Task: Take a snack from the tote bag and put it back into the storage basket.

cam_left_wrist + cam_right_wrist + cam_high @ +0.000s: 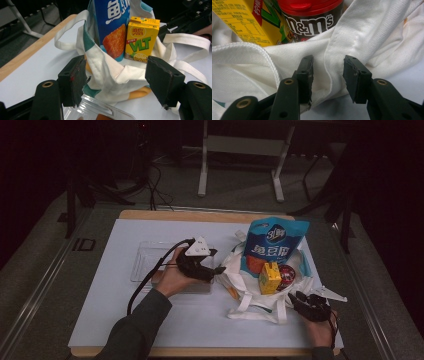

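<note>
The white tote bag (260, 295) slumps on the desk (125, 320) near its right front edge, bare surface to its left. The left gripper (115, 80) gapes wide, released, over the bag's rim. The right gripper (328, 72) stands half open astride a fabric strap (339, 50), not pinching.

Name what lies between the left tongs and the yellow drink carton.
In the left gripper view, the white cloth bag's folded rim lies between the left tongs and the yellow drink carton.

The bag (250, 292) hides the carton's (270, 278) base and most of the candy tub (287, 276). The tray's (100, 112) contents are cut off.
</note>
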A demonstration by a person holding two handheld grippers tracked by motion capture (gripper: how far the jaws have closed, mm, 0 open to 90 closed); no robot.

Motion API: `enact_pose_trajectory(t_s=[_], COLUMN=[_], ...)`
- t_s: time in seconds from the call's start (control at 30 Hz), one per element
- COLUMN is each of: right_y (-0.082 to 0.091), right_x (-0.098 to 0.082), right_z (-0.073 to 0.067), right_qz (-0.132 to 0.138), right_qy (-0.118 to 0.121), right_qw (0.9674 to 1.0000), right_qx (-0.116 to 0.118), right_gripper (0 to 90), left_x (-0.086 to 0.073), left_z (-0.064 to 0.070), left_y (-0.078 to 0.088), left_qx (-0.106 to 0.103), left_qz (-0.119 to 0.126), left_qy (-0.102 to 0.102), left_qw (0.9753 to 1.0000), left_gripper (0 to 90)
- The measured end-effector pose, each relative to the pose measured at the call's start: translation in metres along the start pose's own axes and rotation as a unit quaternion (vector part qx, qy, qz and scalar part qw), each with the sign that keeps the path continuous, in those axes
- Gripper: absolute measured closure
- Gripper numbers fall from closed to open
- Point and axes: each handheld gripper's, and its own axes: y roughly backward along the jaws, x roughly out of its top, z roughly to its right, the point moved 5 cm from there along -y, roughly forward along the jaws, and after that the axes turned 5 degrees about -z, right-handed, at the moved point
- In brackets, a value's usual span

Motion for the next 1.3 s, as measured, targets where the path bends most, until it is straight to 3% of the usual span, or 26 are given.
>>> enact_pose_trajectory(t_s=[0.7,1.3], right_y=[0.0,0.0], right_x=[0.0,0.0], right_z=[0.0,0.0], right_qz=[0.001,0.0], right_qy=[0.0,-0.002], right_qw=[1.0,1.0], right_qx=[0.001,0.003], right_gripper=[59.4,59.4], left_x=[0.02,0.039], left_z=[0.02,0.024], left_y=[-0.031,-0.053], left_qx=[-0.027,-0.035], left_qz=[0.016,0.025], left_qy=[-0.003,0.002], left_qw=[0.9995,0.9991], left_gripper=[33.4,33.4])
